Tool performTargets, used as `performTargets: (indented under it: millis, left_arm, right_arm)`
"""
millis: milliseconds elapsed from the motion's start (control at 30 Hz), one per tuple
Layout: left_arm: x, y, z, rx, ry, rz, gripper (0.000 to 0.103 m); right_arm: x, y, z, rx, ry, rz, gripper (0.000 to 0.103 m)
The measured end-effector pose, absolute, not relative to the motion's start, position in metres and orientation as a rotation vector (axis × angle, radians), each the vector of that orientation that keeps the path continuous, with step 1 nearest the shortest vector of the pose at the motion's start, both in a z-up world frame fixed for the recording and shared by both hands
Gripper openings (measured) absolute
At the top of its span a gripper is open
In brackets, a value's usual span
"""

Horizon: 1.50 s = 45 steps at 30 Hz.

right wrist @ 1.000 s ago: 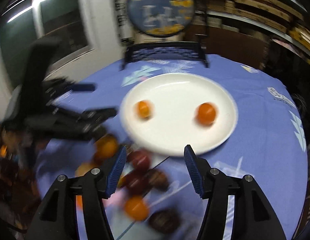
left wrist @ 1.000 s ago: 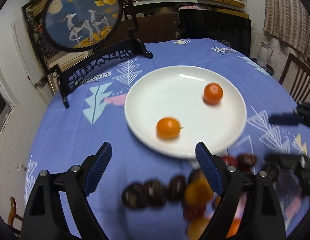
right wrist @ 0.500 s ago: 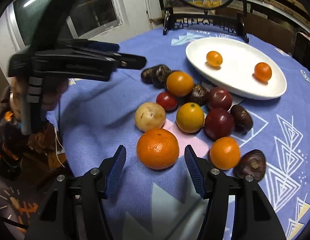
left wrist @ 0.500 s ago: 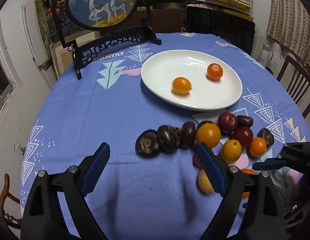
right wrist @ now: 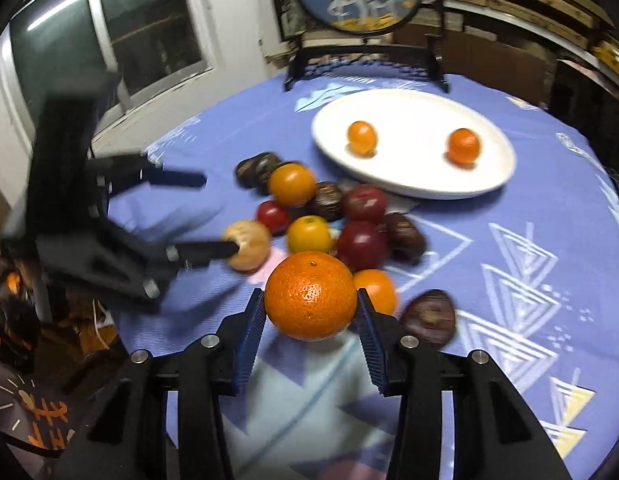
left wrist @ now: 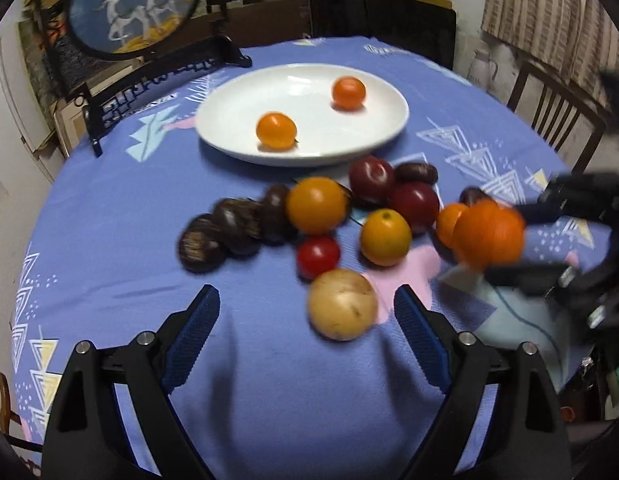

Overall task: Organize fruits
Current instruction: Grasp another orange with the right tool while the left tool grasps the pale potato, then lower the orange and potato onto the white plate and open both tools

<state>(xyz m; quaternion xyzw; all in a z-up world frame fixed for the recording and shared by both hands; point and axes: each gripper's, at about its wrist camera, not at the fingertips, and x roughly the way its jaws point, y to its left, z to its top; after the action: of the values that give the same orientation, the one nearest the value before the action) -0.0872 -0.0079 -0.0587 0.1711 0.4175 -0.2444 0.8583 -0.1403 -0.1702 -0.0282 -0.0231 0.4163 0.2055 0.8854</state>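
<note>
**Big orange gripped at the near edge of the table**

The right gripper (right wrist: 311,314) has its two blue pads pressed against either side of a large orange (right wrist: 310,295), closed on it just above the blue patterned tablecloth (right wrist: 509,208) near the table's near edge. From the left wrist view the same orange (left wrist: 489,234) shows blurred at the right side of the fruit cluster, with the right gripper's dark fingers above and below it.

The left gripper (left wrist: 307,334) hangs with its jaws spread wide and nothing between them; a pale round potato-like fruit (left wrist: 343,304) lies on the cloth just ahead of it.

Towards the middle of the table sits a loose cluster: an orange tomato (left wrist: 316,205), a small red tomato (left wrist: 318,256), a yellow-orange citrus (left wrist: 385,237), two dark red plums (left wrist: 371,178) and several dark brown chestnut-like pieces (left wrist: 237,226).

Towards the far edge stands a white plate (left wrist: 237,116) holding two small orange fruits (left wrist: 276,130), well apart from each other. Behind it, at the far edge, a round painted screen (left wrist: 133,4) stands on a black stand.
</note>
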Motion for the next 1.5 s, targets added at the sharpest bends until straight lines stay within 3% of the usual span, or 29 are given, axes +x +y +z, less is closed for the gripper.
performTargets:
  millis: [167,267,700,1100,1500]
  left_arm:
    - [-0.081,-0.021,-0.076,0.354,0.920,-0.508,0.083]
    - [-0.078,-0.022,-0.078,0.333,0.958,-0.531,0.040]
    - [-0.081,-0.018,-0.044,0.348,0.840,-0.465,0.040]
    - [0.009,-0.046,0.017,0.332,0.696,-0.338,0.040]
    - [0.089,-0.060,-0.005,0.309,0.750,-0.245,0.040]
  right_arm:
    - [-0.144,-0.181,-0.027,-0.030,0.854,0.409,0.046]
    - [-0.143,-0.179,-0.031,-0.032,0.858,0.414,0.046]
    - [-0.132,-0.169,-0.028,-0.063,0.837,0.418,0.046]
    - [-0.063,-0.191,0.033,-0.037,0.685,0.346,0.046]
    - [0.023,-0.214,0.022,0.025,0.701,0.290,0.046]
